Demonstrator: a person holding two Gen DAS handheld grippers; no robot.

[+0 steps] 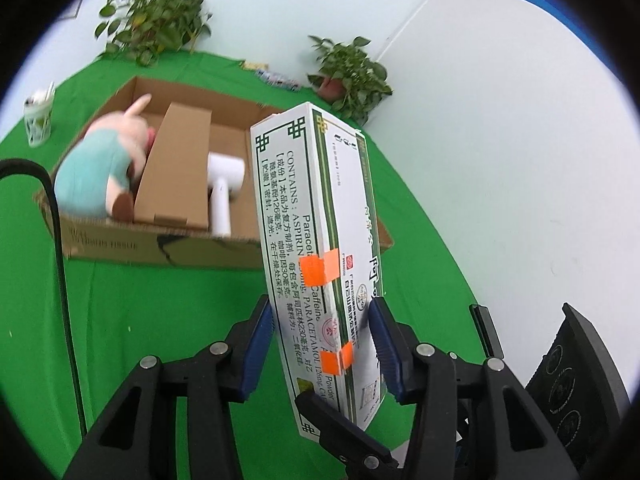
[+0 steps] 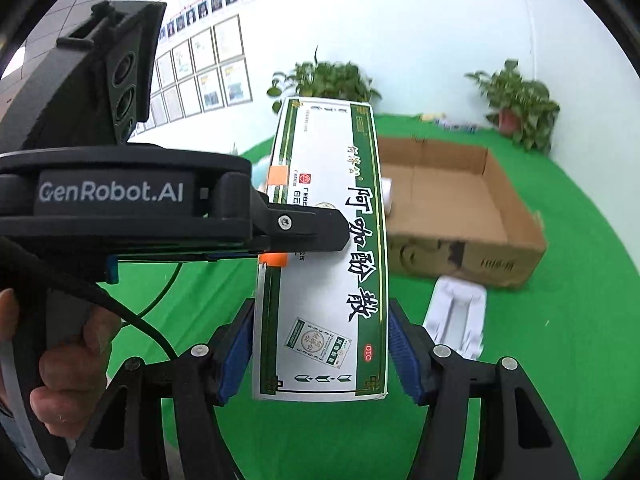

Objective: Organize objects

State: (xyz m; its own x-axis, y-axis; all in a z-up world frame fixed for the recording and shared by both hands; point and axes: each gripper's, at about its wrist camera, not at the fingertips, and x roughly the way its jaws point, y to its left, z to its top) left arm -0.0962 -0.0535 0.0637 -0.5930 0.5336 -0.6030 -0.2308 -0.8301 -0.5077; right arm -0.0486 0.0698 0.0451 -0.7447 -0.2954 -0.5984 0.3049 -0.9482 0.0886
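medicine box in both grippers, seemingly clamped

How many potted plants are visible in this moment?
2. One leafy green potted plant stands at the far-left back edge of the green table; the other potted plant, in a reddish pot, sits in the far-right corner. Others may be hidden behind the medicine box.

the cardboard box has bare floor at its right end; a plush toy, brown carton and white hair dryer crowd the left. open green cloth lies before it, with a white tray against its front wall.
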